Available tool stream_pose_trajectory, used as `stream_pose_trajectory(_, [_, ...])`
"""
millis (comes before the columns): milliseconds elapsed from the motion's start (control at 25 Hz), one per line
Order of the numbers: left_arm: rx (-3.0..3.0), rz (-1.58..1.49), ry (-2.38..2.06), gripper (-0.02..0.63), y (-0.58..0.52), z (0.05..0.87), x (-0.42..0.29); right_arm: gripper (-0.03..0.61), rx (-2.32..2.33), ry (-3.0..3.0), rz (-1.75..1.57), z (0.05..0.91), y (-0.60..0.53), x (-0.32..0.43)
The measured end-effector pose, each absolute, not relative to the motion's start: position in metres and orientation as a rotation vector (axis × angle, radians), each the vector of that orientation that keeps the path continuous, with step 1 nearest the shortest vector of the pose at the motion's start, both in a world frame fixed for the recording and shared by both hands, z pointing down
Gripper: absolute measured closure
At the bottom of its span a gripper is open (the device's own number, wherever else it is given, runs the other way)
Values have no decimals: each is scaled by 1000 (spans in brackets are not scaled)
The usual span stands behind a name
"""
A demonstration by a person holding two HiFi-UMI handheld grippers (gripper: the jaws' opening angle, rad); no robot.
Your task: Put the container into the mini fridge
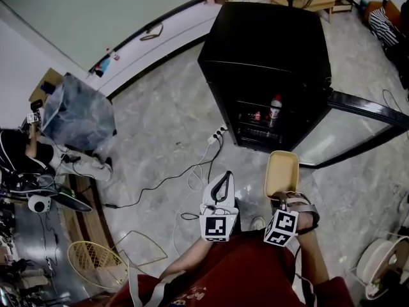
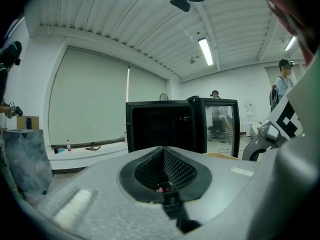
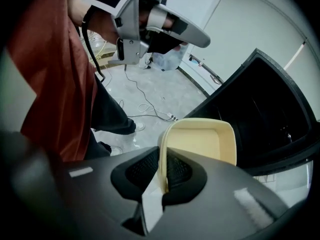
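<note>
A pale yellow rectangular container [image 1: 282,172] [image 3: 202,141] hangs in the air in front of the black mini fridge [image 1: 268,62], whose glass door [image 1: 348,130] stands swung open to the right. My right gripper [image 1: 281,198] [image 3: 162,170] is shut on the container's near rim. Inside the fridge [image 3: 270,114], a bottle with a red cap [image 1: 275,109] stands on a shelf. My left gripper [image 1: 222,185] [image 2: 163,160] is held beside the right one with its jaws together and nothing between them. The left gripper view faces the fridge [image 2: 170,126] from a distance.
A white power strip [image 1: 217,135] and cables [image 1: 172,178] lie on the marble floor left of the fridge. A plastic-wrapped box [image 1: 77,110] stands at the left, a wicker basket [image 1: 96,261] at the lower left. People stand far behind the fridge [image 2: 284,81].
</note>
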State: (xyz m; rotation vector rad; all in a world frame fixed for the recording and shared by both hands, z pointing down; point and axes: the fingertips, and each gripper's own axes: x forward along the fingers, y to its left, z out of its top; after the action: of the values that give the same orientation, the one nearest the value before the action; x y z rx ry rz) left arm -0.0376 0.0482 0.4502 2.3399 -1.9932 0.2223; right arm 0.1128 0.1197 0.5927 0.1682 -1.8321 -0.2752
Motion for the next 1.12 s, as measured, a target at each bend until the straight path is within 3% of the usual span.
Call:
stream_pose_trajectory(600, [2536, 205, -1697, 609, -61, 464, -124, 552, 327, -1760, -76, 581, 45, 8])
stream_pose_trajectory(1120, [2706, 170, -1431, 609, -116, 466, -125, 552, 497, -1702, 74, 585, 13, -19])
